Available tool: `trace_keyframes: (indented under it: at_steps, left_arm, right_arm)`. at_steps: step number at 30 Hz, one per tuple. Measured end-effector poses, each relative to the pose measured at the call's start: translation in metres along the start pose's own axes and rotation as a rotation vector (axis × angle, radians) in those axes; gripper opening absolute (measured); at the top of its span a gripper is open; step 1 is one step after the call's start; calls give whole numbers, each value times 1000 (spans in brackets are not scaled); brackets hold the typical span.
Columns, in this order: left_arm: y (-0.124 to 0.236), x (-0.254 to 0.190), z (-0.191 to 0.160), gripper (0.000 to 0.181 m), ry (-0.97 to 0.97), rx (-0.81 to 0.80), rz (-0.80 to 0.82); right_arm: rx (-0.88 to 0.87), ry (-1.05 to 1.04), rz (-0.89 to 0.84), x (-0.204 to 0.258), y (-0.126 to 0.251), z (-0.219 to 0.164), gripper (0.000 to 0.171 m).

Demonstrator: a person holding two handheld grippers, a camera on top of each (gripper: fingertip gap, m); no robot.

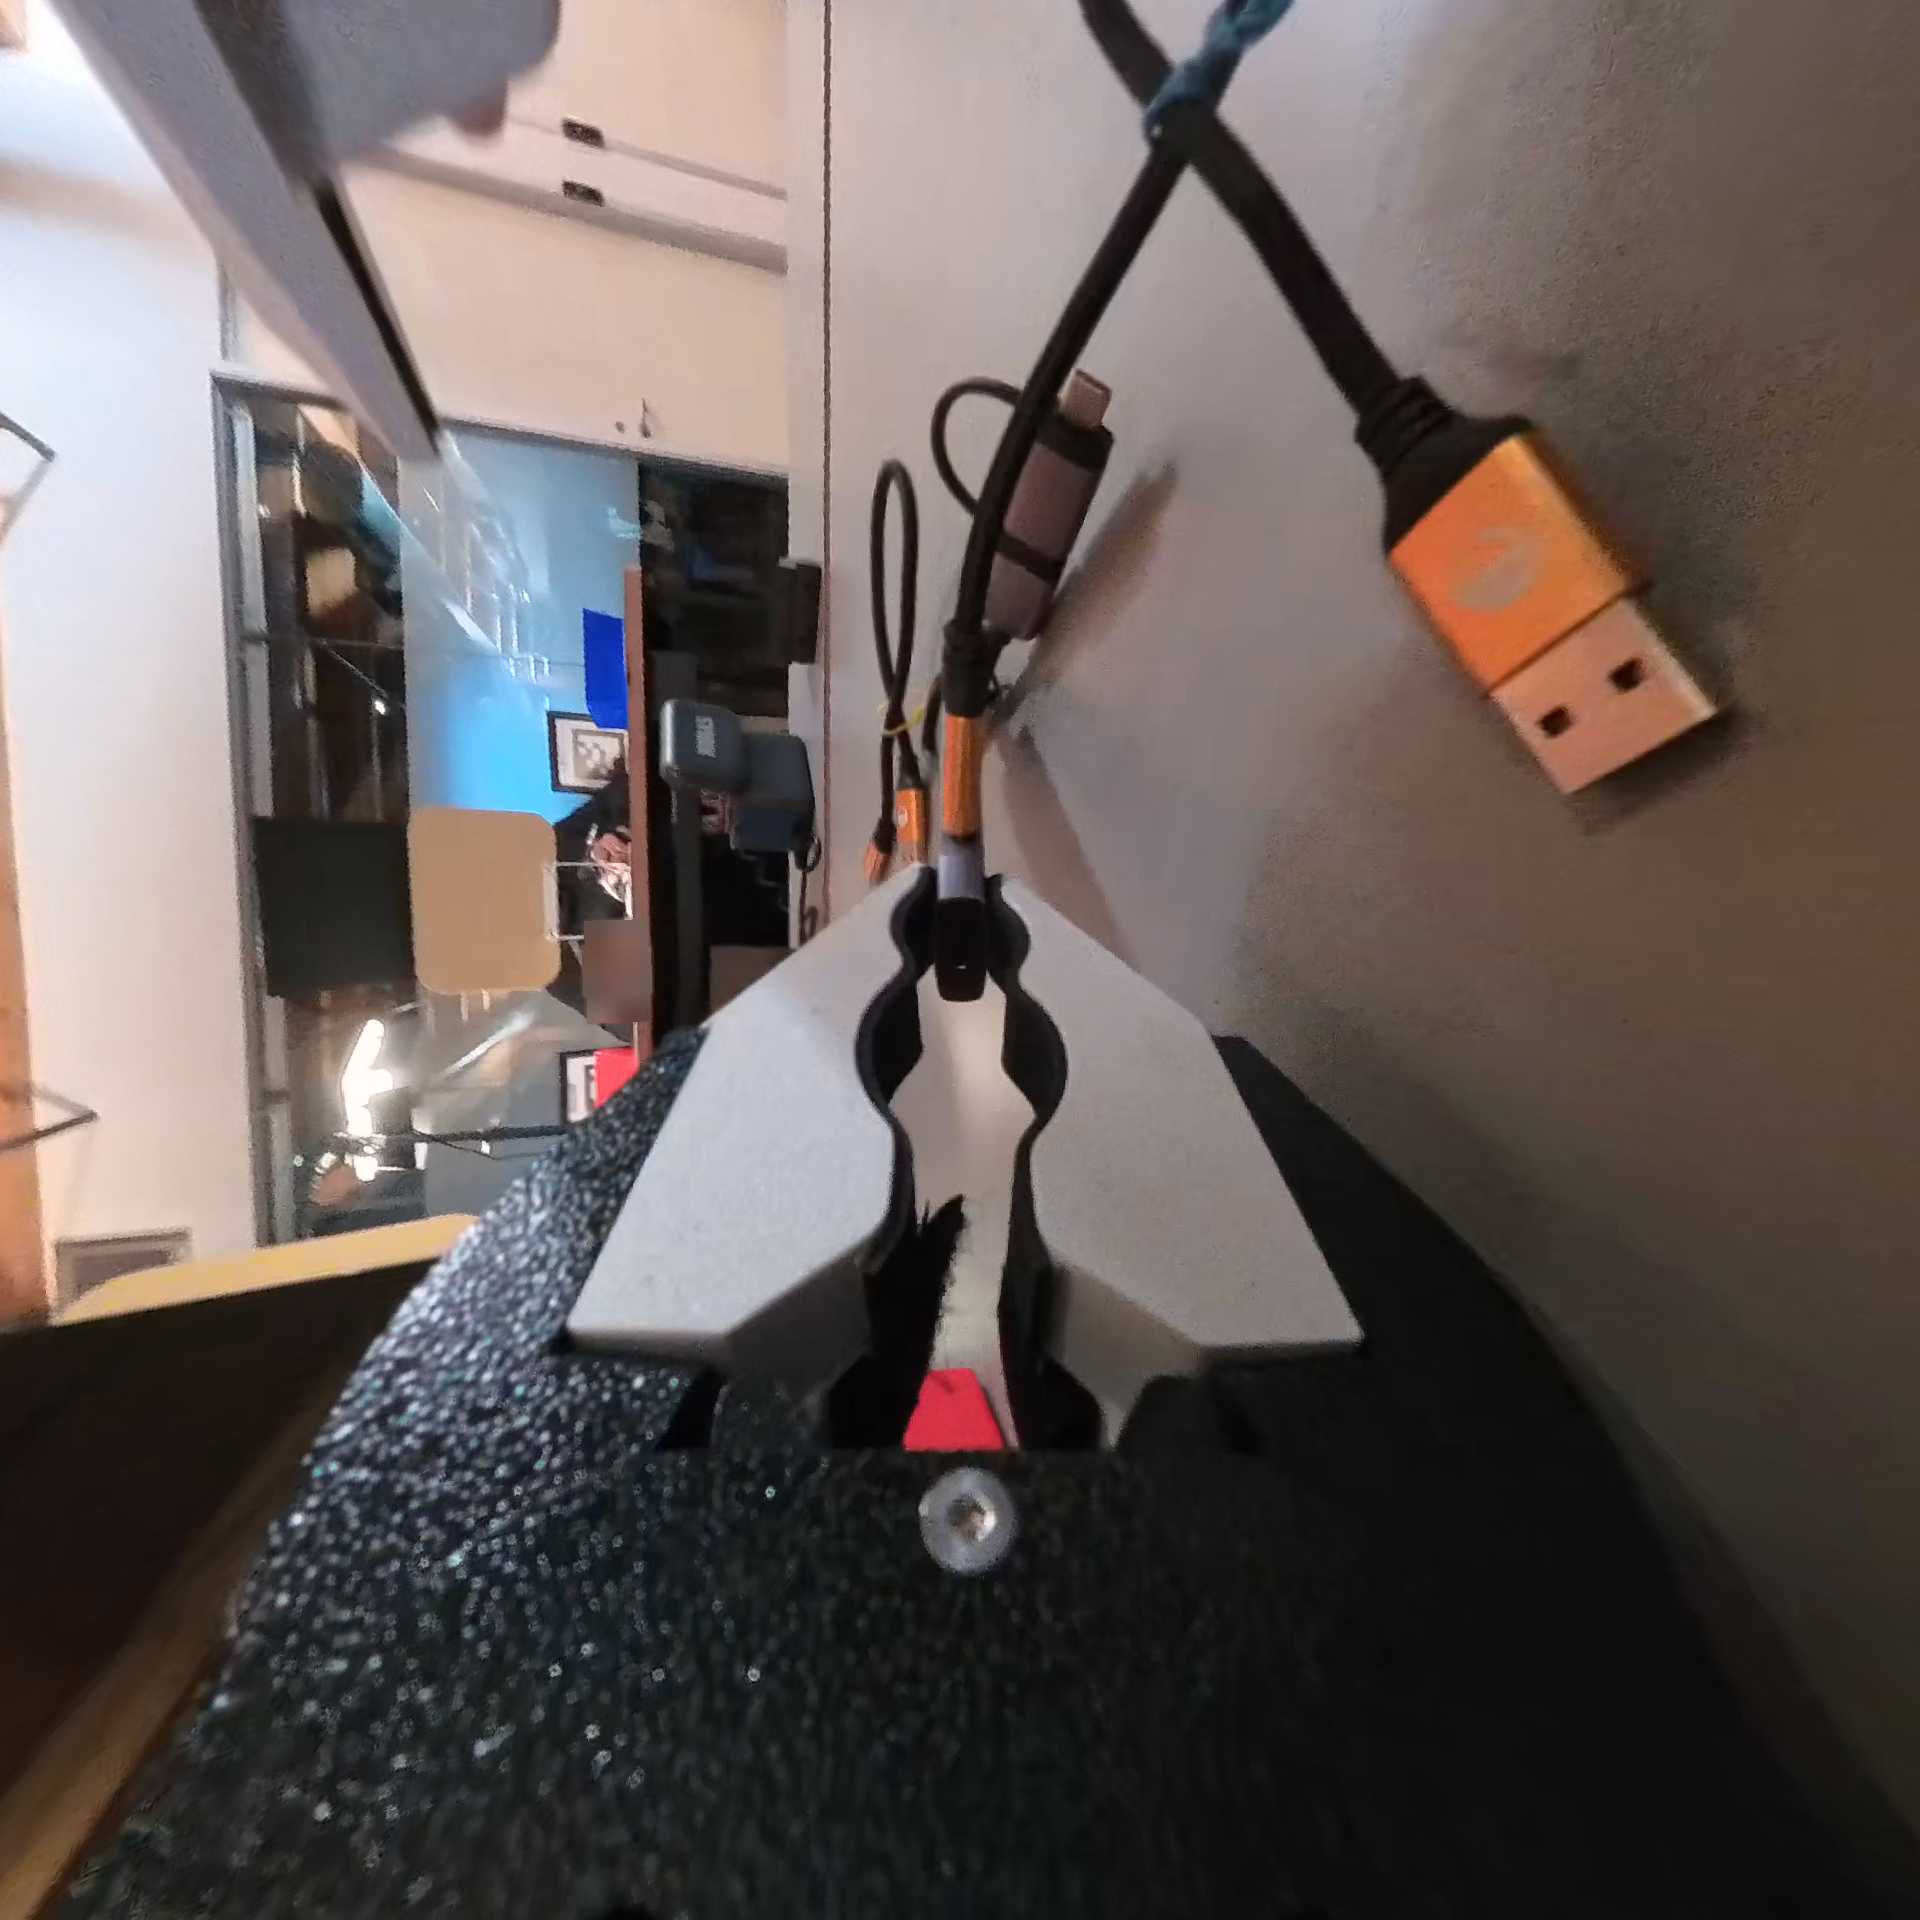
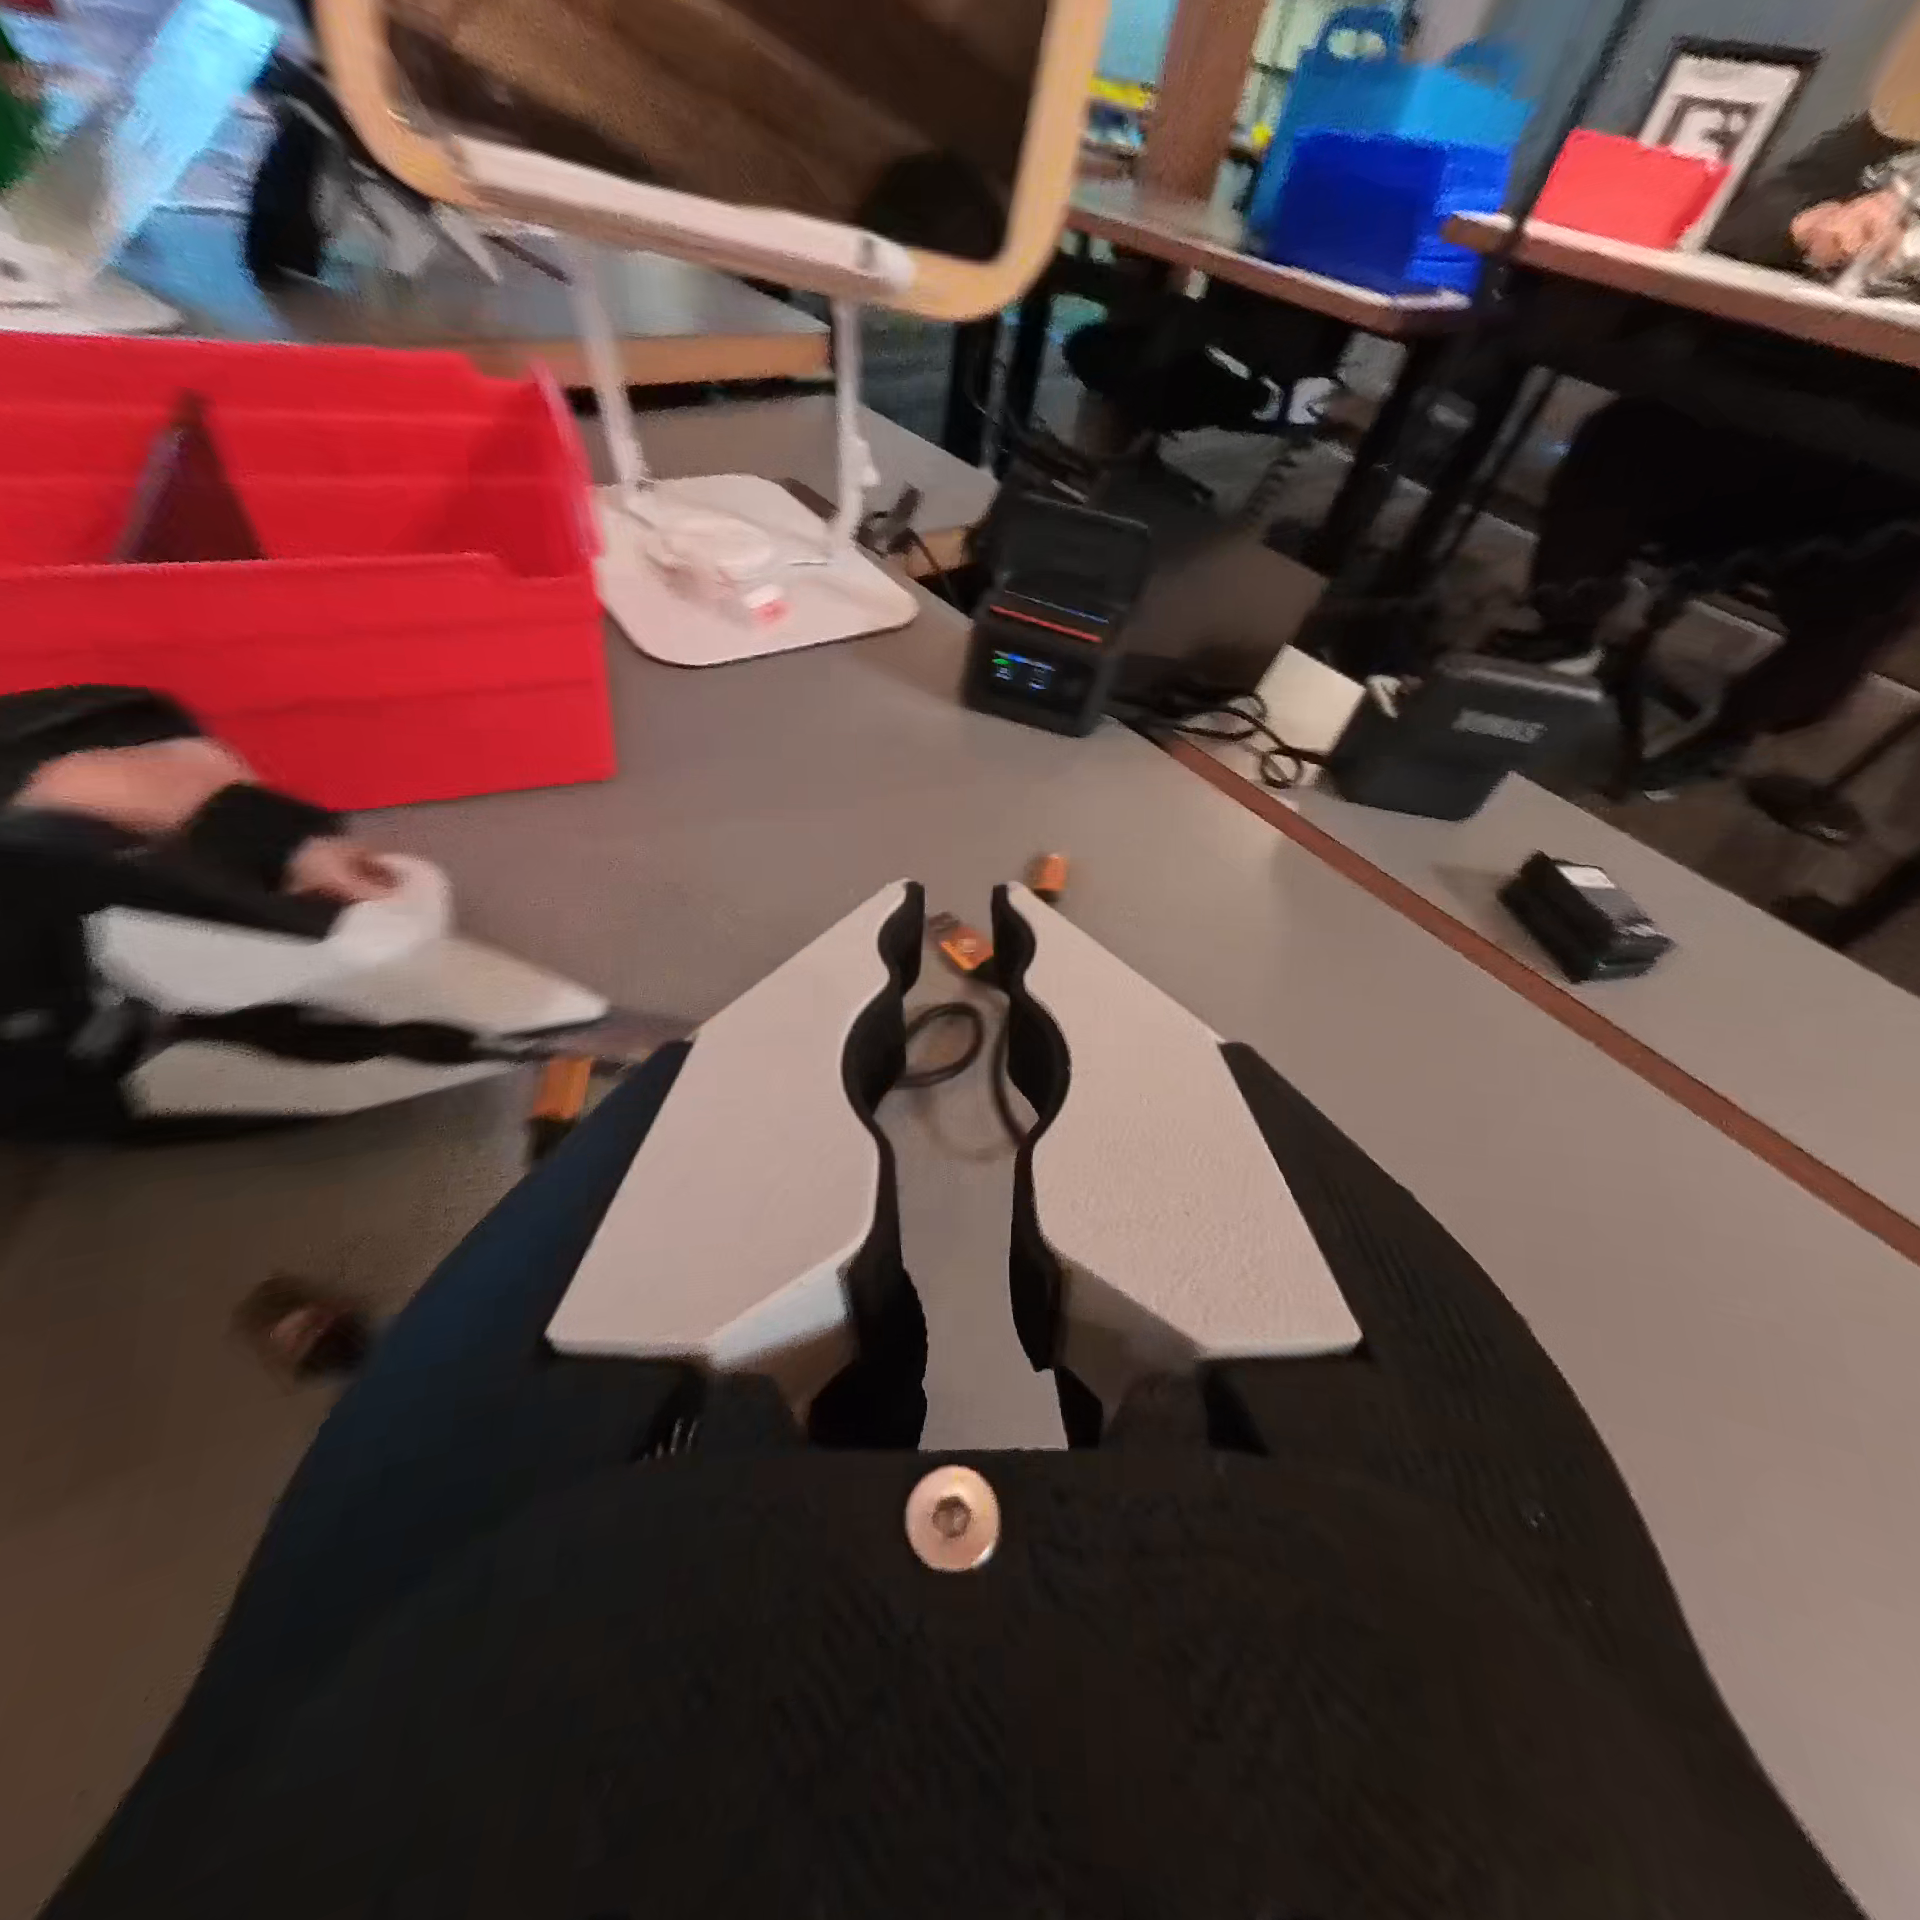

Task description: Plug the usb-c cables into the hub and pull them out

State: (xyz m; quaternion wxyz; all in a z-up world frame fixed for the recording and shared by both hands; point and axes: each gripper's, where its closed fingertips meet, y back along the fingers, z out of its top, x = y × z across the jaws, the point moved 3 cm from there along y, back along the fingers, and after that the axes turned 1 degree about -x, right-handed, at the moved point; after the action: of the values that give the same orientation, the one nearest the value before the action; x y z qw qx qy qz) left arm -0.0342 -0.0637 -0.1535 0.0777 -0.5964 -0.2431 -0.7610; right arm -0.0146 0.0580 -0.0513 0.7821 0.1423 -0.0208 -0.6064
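Observation:
My left gripper is shut on the plug end of a black braided cable with an orange sleeve, held just off the grey table; this view is rolled sideways. A large orange plug on a second black cable lies to the right. A grey connector lies beyond. My right gripper is open and empty, low over the table. Small orange plugs and a loop of black cable lie just past its tips. The left gripper shows blurred at left. I cannot make out a hub.
A red bin stands at the back left, with a white tray and a lamp stand beside it. A black device with a small screen sits at the table's far edge. A black block lies on the adjoining table. A person sits far right. One gripper's finger ends stand about 15 cm off the other's. From my right tips it is roughly 35 cm to the black block; from my left, 40 cm.

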Motion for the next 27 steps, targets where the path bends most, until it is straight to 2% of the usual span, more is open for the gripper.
trace_keyframes:
  at_steps: [1, 4, 9, 13, 15, 17, 21, 24, 27]
  left_arm:
    - [-1, 0, 4, 7, -16, -13, 3]
    - [-2, -1, 11, 7, -34, -37, 0]
    - [-4, -1, 14, 7, -50, -46, 5]
    - [-4, 0, 14, 7, -81, -45, 10]
    - [-5, -1, 15, 7, -87, -44, 10]
    - [-6, -3, 18, 7, -108, -46, 13]
    - [-6, -4, 18, 8, -132, -39, 17]
    - [-4, -2, 14, 7, -112, -33, 15]
    - [-3, 1, 4, 7, -83, -7, 6]
  right_arm:
    - [42, -7, -9, -8, -12, -3, 12]
    - [231, -61, 13, -22, -62, -28, 27]
    - [468, -26, 46, -34, -127, -68, 19]
    - [619, -46, 120, -32, -150, -84, 17]
    - [628, -31, 110, -35, -157, -82, 12]
    - [626, -3, 106, -35, -161, -83, 6]
    - [622, 116, 52, -44, -155, -79, 5]
    - [545, 123, 12, -57, -130, -53, 5]
    - [482, 136, -39, -73, -86, -20, 4]
